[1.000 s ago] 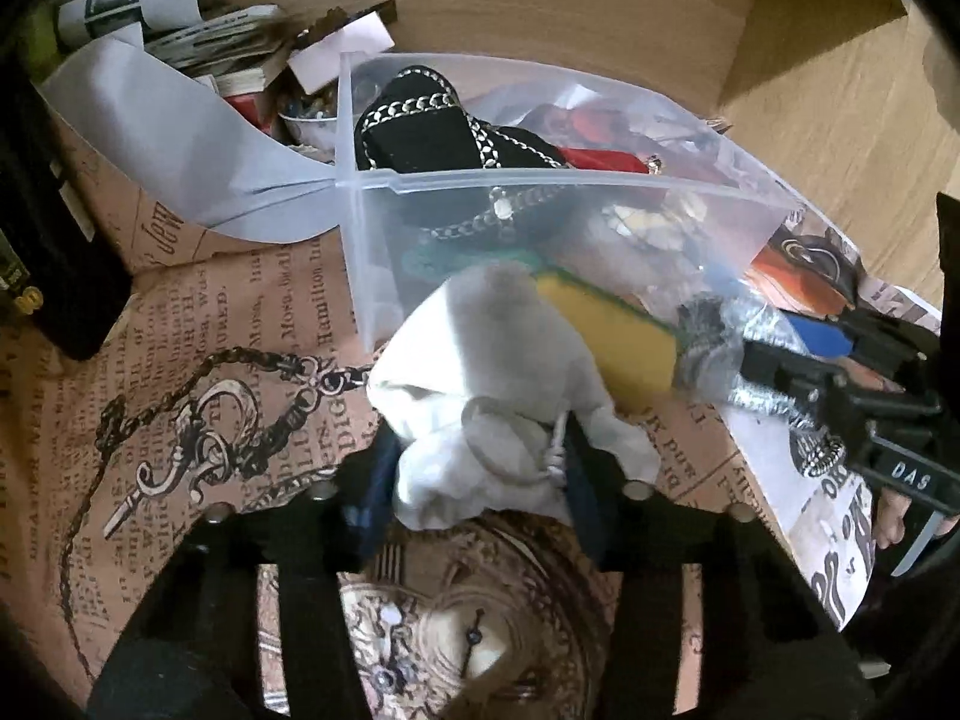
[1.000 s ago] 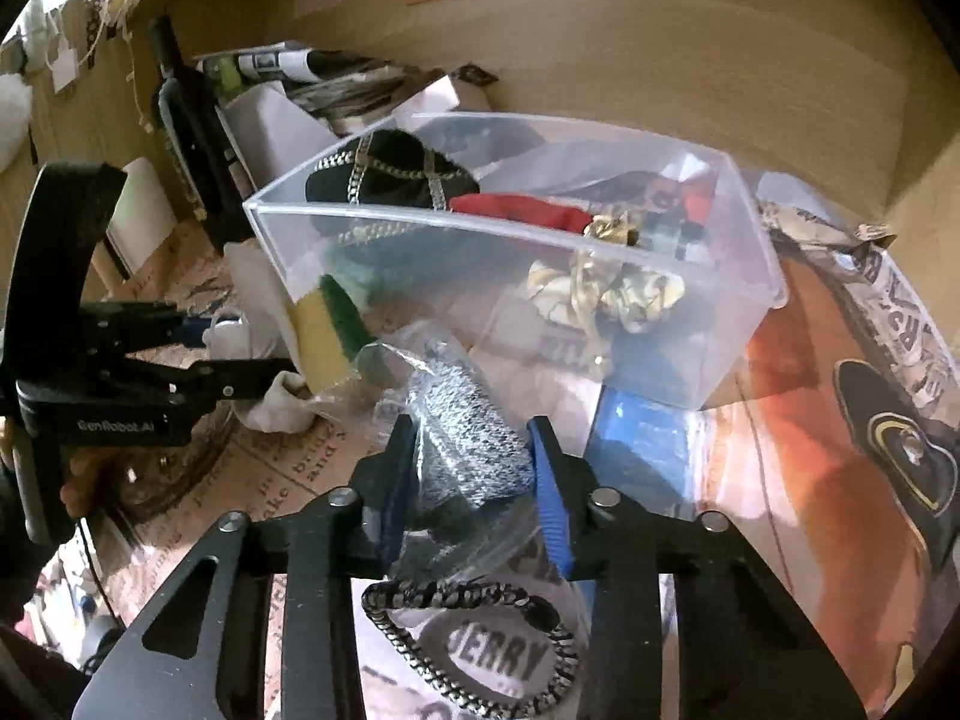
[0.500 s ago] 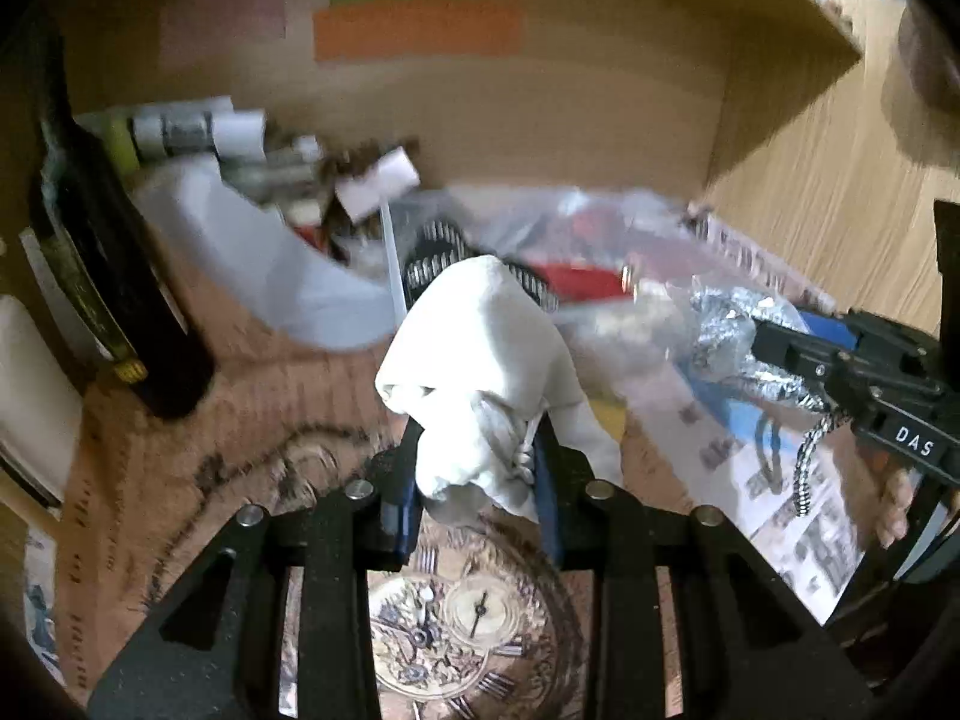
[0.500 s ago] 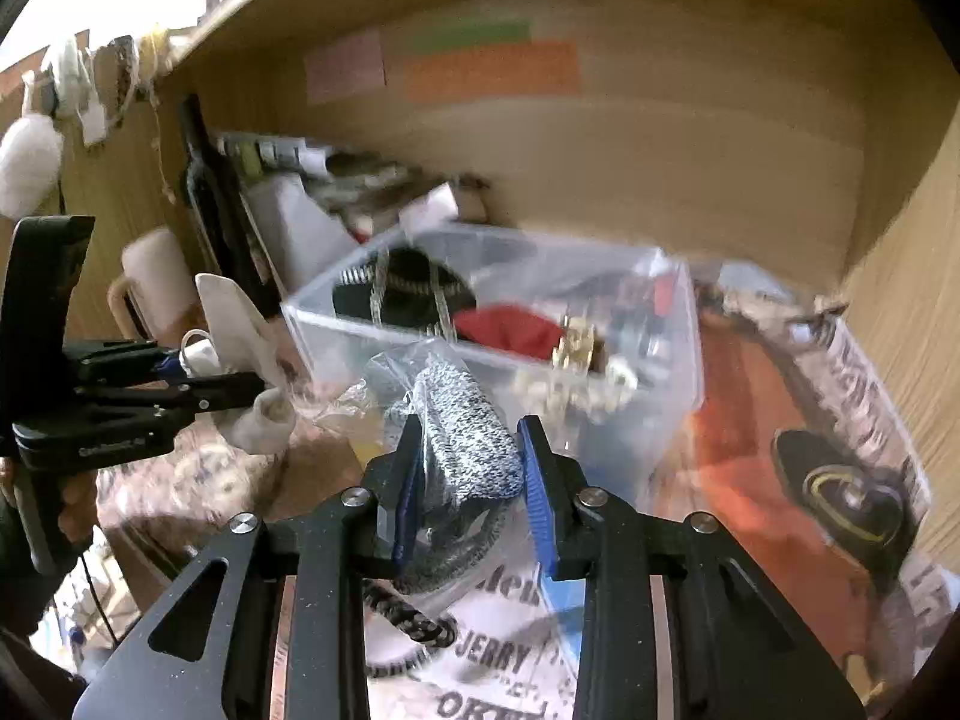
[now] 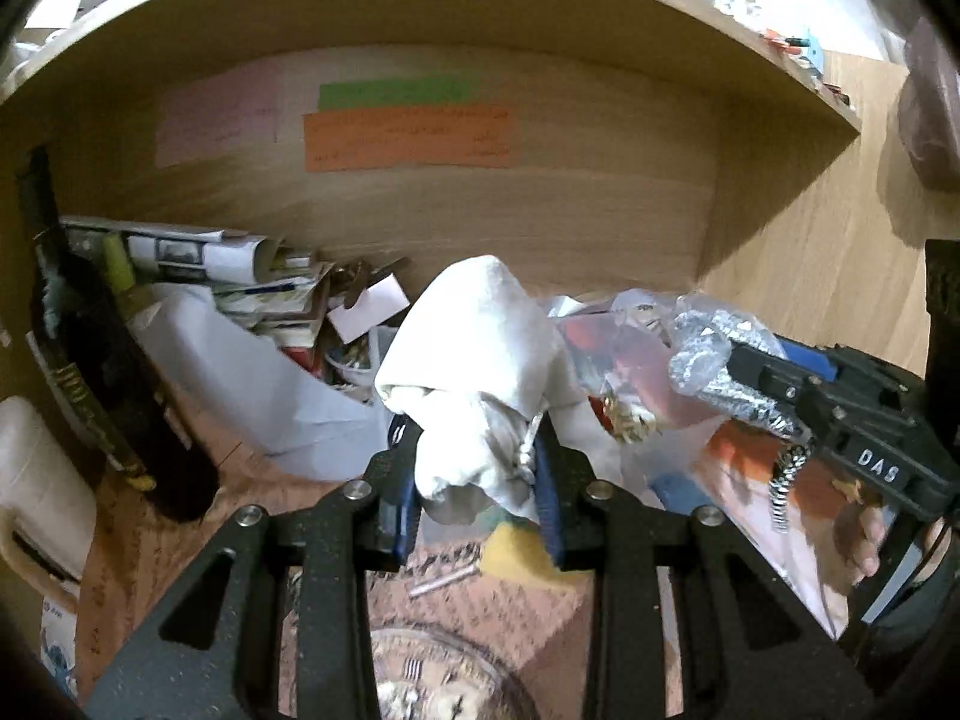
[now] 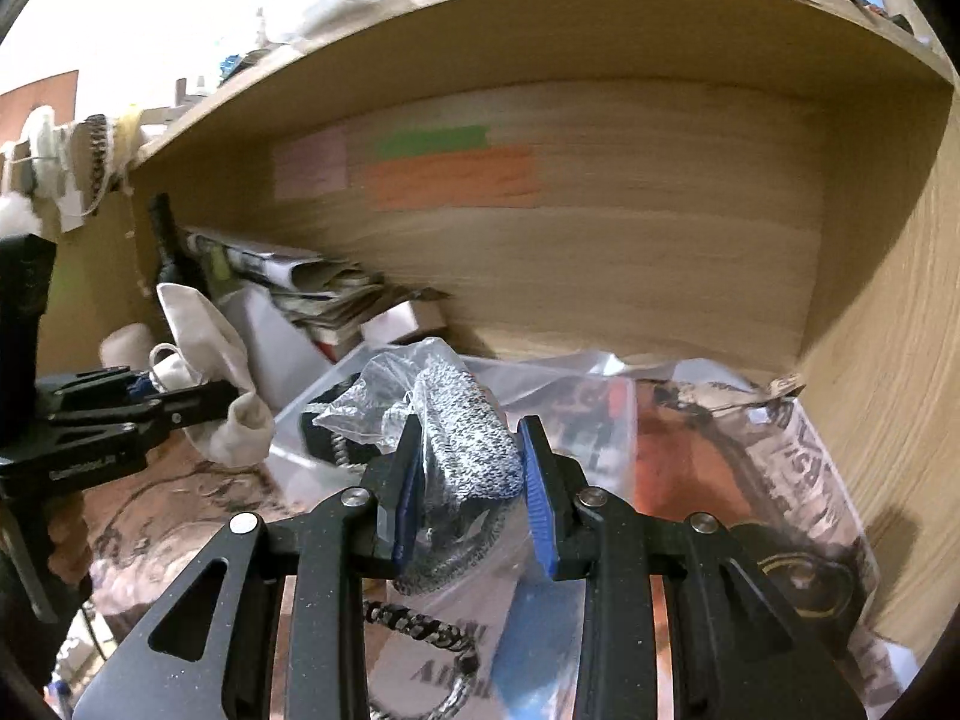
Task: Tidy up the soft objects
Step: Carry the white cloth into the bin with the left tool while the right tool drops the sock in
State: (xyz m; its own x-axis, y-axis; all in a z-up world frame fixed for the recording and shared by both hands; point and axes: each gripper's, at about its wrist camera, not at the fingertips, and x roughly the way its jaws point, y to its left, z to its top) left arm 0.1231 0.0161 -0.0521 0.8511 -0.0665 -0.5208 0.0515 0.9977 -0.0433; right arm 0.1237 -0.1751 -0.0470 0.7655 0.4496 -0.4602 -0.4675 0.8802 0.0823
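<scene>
White cloth bundle [image 5: 480,360] sits clamped btwn the blue pads [image 5: 403,510] of the left gripper [image 5: 477,501], held up in the air above the printed paper on the desk; vs 1 s ago it was low, right in front of the clear bin, now raised w/ the shelf back wall behind it. Right gripper [image 6: 471,495] is clenched on a speckled black-white knit item in a clear plastic bag [image 6: 462,426], also lifted higher than before, above the clear plastic bin [image 6: 312,420]. Cloth looks crumpled, off-white, folded over at top, w/ a small cord hanging at the grip. Bagged knit is bunched, plastic crinkled at its top. Yellow sponge [image 5: 510,552] lies on the paper below the left gripper. Dark bottle [image 5: 90,360] stands at left.
</scene>
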